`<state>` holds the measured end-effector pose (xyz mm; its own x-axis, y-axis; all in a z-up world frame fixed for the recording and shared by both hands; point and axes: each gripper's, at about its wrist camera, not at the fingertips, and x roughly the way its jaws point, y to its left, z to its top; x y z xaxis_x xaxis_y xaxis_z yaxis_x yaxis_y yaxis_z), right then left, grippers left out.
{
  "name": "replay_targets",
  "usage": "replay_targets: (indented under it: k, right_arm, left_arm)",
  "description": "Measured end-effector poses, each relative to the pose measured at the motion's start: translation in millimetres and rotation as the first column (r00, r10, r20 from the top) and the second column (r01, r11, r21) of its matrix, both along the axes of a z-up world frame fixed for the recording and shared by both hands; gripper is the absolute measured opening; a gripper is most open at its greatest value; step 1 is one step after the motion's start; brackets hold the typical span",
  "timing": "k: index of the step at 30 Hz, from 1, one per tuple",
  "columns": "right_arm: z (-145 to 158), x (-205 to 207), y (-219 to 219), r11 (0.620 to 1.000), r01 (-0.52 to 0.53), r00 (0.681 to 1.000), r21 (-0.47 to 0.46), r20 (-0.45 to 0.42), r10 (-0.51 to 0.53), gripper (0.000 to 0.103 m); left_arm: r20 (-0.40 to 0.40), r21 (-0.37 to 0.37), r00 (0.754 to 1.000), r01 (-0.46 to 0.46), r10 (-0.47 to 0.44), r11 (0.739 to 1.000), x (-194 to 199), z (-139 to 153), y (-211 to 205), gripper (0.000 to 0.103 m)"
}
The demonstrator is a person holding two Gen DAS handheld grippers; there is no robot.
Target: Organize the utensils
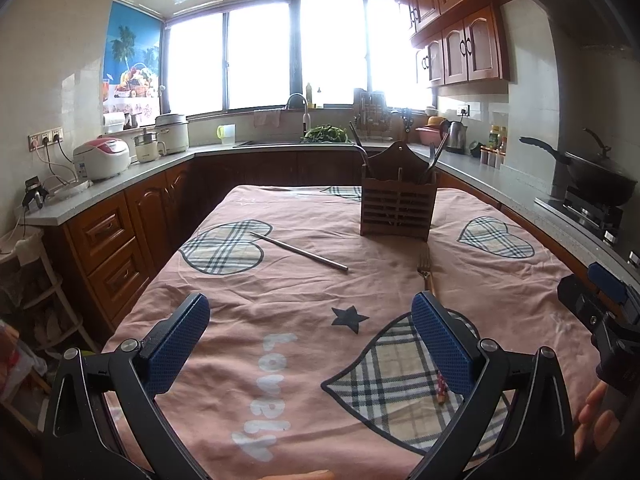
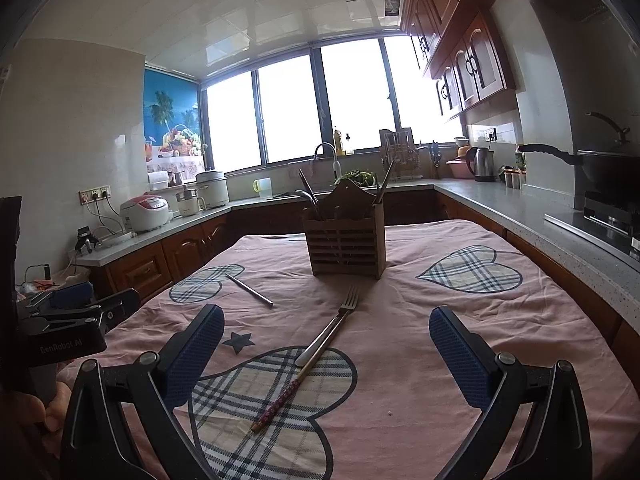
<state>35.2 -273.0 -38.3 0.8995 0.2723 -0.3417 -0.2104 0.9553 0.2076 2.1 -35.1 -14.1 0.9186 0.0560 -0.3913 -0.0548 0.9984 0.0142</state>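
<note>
Pink cloth-covered tabletop (image 2: 460, 320) with plaid hearts under me, kitchen counters around. My left gripper (image 1: 310, 338) spread wide, holding nothing. My right gripper (image 2: 326, 350) spread wide too, empty. Between right fingers: silver fork (image 2: 334, 330) and red-patterned wooden chopstick (image 2: 294, 388) lying side by side, touching. Farther left: thin metal chopstick (image 2: 249, 289) alone on cloth. Beyond: brown slatted wooden utensil holder (image 2: 345, 246), upright, several utensils standing inside.

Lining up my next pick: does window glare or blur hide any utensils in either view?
Left wrist view: windows blown out, holder backlit and dark, metal chopstick clear. Right wrist view: same glare, fork and patterned chopstick sharp; edges bend from fisheye.
</note>
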Motion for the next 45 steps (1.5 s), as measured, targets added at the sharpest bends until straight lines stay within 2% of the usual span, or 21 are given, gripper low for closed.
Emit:
replay_targets:
  k: [45]
  right_arm:
    - [10.9,-2.6,-1.9,1.000,-0.014,0.999,0.000,0.050,0.014,0.103]
  left_arm:
    - [0.017,0.009,1.000,0.013,-0.013,1.000,-3.6,4.7,-1.4,0.103]
